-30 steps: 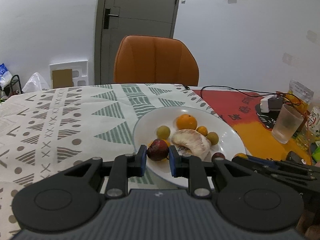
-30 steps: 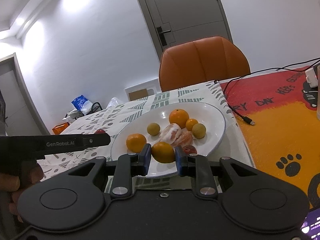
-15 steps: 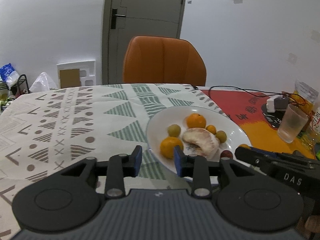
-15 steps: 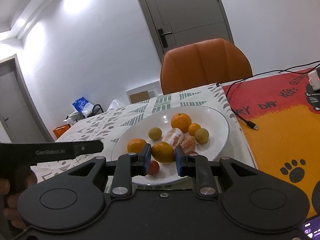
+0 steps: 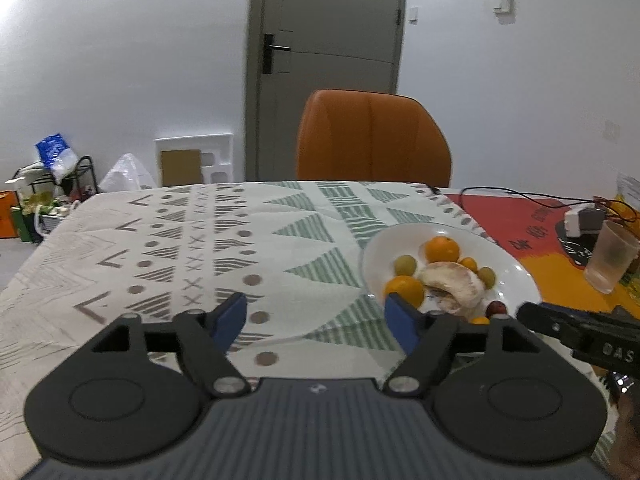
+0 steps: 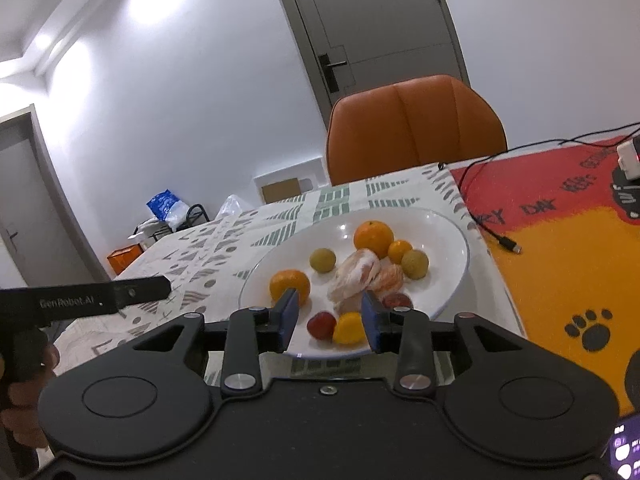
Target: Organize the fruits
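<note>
A white plate (image 6: 448, 228) holds several fruits: oranges, green-yellow fruits, peeled citrus pieces (image 6: 356, 272), a small red fruit (image 6: 321, 325) and a yellow-orange fruit (image 6: 347, 328). My right gripper (image 6: 328, 316) is open just above the plate's near rim, with the yellow-orange and red fruits lying between its fingers. My left gripper (image 5: 314, 318) is wide open and empty over the patterned cloth, left of the plate (image 5: 516, 276). An orange (image 5: 404, 289) sits behind its right finger.
An orange chair (image 5: 374, 138) stands behind the table. A plastic cup (image 5: 610, 256), a white charger and cables lie on the red-orange mat (image 6: 552, 248) at the right. The patterned tablecloth (image 5: 180, 248) covers the left side. The other gripper's arm (image 6: 84, 300) reaches in from the left.
My right gripper opened and let the yellow-orange fruit drop onto the plate beside the red fruit. My left gripper released the dark red fruit earlier, opened wide and drew back to the left.
</note>
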A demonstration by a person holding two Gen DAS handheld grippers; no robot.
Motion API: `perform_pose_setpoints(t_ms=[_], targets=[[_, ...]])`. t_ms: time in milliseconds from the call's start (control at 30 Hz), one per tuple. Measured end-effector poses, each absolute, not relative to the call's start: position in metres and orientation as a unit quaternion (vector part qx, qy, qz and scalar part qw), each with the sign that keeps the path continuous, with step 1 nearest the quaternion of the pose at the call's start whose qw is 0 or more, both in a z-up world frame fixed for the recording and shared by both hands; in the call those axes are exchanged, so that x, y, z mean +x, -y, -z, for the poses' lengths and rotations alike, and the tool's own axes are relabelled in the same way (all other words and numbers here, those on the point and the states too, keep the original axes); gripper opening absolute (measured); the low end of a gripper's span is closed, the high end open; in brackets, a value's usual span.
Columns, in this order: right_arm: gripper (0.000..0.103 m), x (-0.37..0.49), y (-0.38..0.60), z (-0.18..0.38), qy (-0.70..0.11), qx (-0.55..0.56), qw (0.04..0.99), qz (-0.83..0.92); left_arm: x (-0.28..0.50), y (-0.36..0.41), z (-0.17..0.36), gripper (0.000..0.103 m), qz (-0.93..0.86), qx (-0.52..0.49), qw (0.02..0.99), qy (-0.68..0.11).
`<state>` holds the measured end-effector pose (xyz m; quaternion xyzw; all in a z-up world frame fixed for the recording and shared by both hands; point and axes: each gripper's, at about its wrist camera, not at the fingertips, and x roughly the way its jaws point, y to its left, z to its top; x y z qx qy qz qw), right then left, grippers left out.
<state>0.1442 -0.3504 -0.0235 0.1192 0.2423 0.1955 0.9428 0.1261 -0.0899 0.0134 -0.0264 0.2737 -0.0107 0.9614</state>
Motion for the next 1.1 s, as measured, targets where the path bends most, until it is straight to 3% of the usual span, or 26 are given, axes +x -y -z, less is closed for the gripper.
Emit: perform_pose_setpoints(t_ms=[133,367,433,467,767,900,1100], targets=[[0.038,0.138,0.347,0.024,-0.247,0.115,0.940,-0.203,0.117,0.081,-0.015,0.082,-0.004,-0.026,0.961,-0.274],[0.051,0.128,0.330,0.017,-0.241,0.099,0.939,-0.225,0.099,0.068,-0.017,0.082,-0.016,-0.030,0.960,-0.278],[0.055,0.125,0.327,0.014,-0.239,0.096,0.939,-0.230,0.096,0.064,-0.018,0.087,-0.022,-0.030,0.959,-0.279],[0.059,0.124,0.325,0.012,-0.237,0.095,0.939,-0.231,0.094,0.062,-0.019,0.093,-0.026,-0.031,0.960,-0.279],[0.089,0.112,0.312,0.001,-0.231,0.086,0.938,-0.242,0.076,0.041,-0.023,0.094,-0.043,-0.044,0.955,-0.291],[0.102,0.108,0.309,-0.001,-0.233,0.089,0.938,-0.239,0.066,0.032,-0.023,0.100,-0.054,-0.041,0.954,-0.293],[0.103,0.101,0.301,-0.003,-0.241,0.083,0.940,-0.227,0.053,0.021,-0.024,0.101,-0.065,-0.038,0.949,-0.306]])
